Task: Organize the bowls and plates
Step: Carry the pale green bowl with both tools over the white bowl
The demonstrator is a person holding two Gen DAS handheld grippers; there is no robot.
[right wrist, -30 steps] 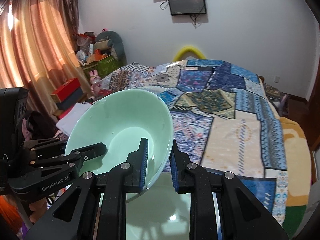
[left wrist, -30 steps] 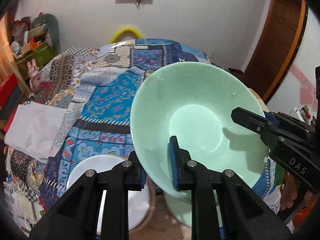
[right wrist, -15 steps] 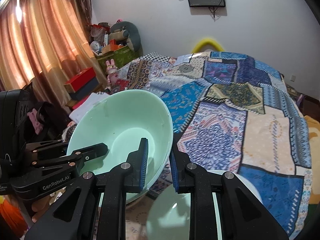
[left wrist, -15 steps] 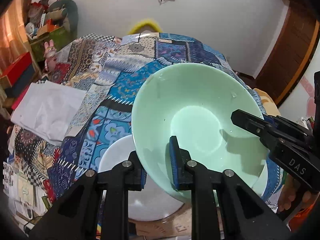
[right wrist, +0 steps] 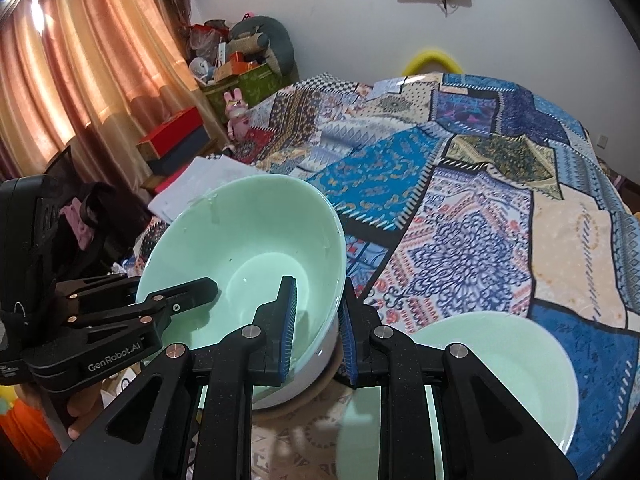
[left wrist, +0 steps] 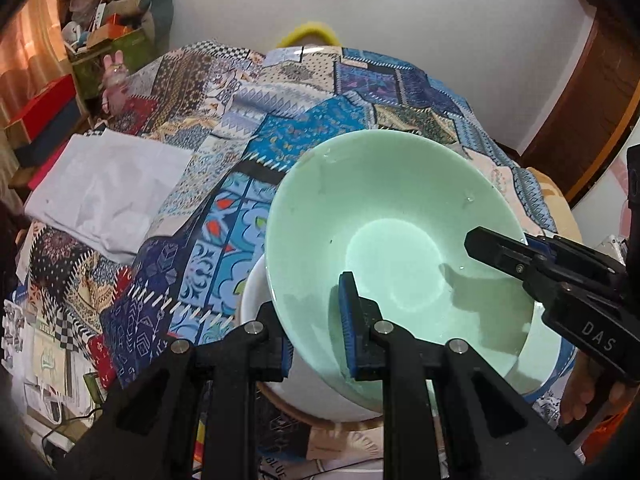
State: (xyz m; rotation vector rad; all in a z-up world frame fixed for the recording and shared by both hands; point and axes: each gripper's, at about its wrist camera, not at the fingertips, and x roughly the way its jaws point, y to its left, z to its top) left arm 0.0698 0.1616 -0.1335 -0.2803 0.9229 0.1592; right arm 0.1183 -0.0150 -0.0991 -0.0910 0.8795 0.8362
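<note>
Above the white bowl (left wrist: pixel 312 392), both grippers, left gripper (left wrist: pixel 316 344) and right gripper (right wrist: pixel 318 332), pinch opposite rims of the green bowl (left wrist: pixel 396 240); level it, centre it, lower evenly, then release together.

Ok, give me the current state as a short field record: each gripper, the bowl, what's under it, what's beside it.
left gripper: shut on green bowl rim
right gripper: shut on opposite rim
green bowl: tilted, held by both grippers
below it: white bowl
beside it: second green dish, right of the white bowl
backdrop: patchwork quilt
</note>
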